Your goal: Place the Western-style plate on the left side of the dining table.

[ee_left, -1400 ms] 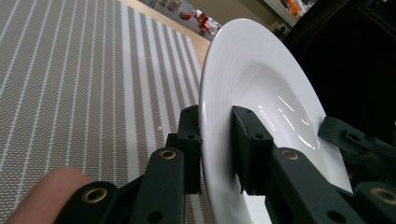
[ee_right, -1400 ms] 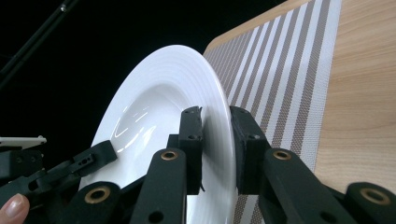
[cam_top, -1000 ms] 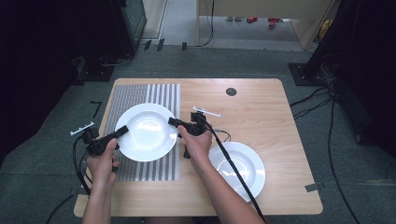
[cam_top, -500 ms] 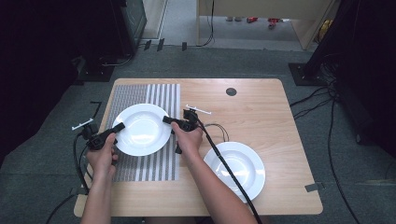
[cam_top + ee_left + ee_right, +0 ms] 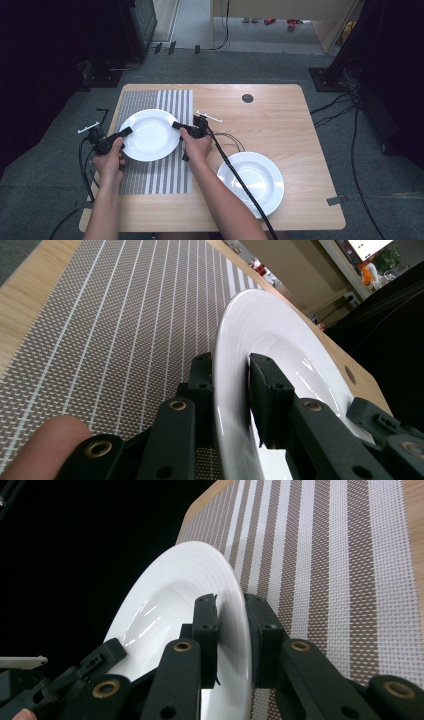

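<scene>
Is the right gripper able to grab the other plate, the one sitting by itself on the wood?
Probably not right now. The right gripper is shut on the rim of the plate on the striped mat. The lone plate lies beside that forearm with nothing on it, so it must let go first.

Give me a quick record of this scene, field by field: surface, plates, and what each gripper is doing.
surface: wooden table with a striped placemat
held plate: white plate over the placemat, gripped at opposite rims
left gripper: shut on the plate's left rim
right gripper: shut on its right rim
second plate: on bare wood, untouched
</scene>
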### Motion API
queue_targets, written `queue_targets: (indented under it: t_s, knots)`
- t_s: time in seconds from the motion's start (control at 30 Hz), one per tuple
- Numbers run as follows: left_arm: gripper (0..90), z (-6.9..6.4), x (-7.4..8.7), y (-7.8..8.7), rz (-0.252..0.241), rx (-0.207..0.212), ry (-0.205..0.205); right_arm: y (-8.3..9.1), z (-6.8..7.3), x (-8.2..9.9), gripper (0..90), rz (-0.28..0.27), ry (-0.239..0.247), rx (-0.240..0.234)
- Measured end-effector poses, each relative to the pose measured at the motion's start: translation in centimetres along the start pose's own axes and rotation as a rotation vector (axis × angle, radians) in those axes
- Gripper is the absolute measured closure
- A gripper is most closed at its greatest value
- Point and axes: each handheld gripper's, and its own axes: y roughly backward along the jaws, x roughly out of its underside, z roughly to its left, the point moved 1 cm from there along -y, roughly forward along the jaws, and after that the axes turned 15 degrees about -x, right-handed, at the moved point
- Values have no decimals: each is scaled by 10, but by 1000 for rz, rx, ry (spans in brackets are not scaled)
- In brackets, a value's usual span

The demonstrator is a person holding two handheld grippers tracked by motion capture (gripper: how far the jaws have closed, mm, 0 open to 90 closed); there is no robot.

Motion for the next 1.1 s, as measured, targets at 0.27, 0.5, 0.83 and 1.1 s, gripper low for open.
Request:
queue_targets:
  t_s: [0.27,0.5,0.83,1.1]
  knots:
    - [726,-1,4,-7,16,-18,-14,0,-4,-2,791,-9,2,15]
    - [723,-4,0,-10,12,-27,-19,-3,-5,-7,795,-28,-1,16]
    - [724,-4,-5,-14,-3,-37,-21,-9,-9,-8,792,-45,-3,19]
    - [723,-3,-4,-21,10,-44,-20,-11,-14,-8,789,-47,-5,33]
